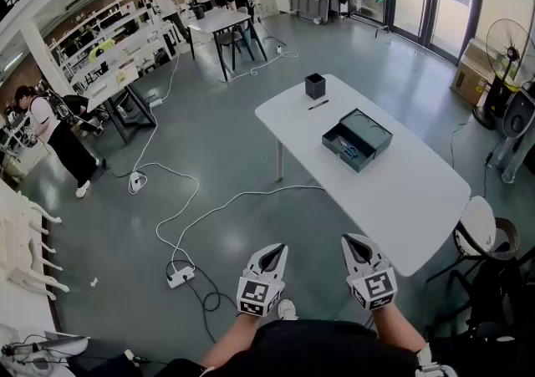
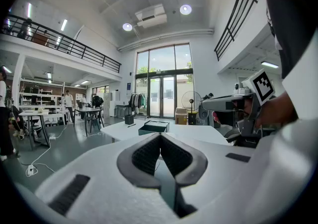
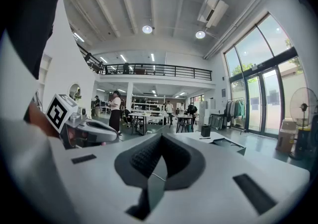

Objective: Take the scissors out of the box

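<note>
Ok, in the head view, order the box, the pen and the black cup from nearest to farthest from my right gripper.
From the right gripper:
1. Box, middle of the table, straight ahead.
2. Pen, beyond the box, slightly left.
3. Black cup, just past the pen, at the far end.

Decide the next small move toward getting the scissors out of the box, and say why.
Probably step up to the table. The scissors lie in the open box on it. The left gripper and right gripper are both shut and empty, held short of the table's near edge, too far from the box to reach in.
</note>
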Demonstrator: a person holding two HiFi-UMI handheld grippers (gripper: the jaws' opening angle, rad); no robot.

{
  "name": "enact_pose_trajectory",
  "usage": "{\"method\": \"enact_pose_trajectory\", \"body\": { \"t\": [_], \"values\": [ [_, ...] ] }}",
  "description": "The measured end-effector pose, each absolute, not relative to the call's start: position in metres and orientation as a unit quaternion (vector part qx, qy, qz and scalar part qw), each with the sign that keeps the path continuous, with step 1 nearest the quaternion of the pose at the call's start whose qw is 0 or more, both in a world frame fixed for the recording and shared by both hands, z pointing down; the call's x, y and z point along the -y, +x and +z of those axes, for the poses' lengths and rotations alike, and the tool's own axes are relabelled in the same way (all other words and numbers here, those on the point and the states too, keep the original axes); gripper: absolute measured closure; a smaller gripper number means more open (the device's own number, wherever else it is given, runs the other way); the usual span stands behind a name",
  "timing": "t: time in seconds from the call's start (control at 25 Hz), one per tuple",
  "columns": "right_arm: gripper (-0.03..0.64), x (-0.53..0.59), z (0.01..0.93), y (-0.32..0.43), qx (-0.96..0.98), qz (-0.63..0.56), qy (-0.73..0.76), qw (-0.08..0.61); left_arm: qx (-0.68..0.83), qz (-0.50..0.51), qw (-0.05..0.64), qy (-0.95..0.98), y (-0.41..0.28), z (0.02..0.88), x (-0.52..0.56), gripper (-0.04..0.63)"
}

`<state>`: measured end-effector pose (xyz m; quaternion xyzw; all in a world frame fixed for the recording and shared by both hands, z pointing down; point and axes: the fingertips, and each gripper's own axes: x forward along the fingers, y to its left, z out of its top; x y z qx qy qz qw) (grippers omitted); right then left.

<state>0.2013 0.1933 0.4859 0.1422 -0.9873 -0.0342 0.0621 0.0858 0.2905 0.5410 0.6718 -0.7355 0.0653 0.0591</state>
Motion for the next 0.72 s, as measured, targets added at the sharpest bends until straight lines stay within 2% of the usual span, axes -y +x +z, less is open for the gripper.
{"method": "enact_pose_trajectory", "body": {
  "t": [0.52, 0.72],
  "values": [
    [0.612, -0.206, 0.480, 0.192, 0.990, -0.045, 0.128, 0.047, 0.741, 0.078, 0.042, 0.666, 0.087, 0.530, -0.305, 0.586],
    [0.611, -0.213, 0.479, 0.161, 0.992, -0.050, 0.107, 0.048, 0.743, 0.069, 0.047, 0.665, 0.075, 0.534, -0.306, 0.586]
  ]
}}
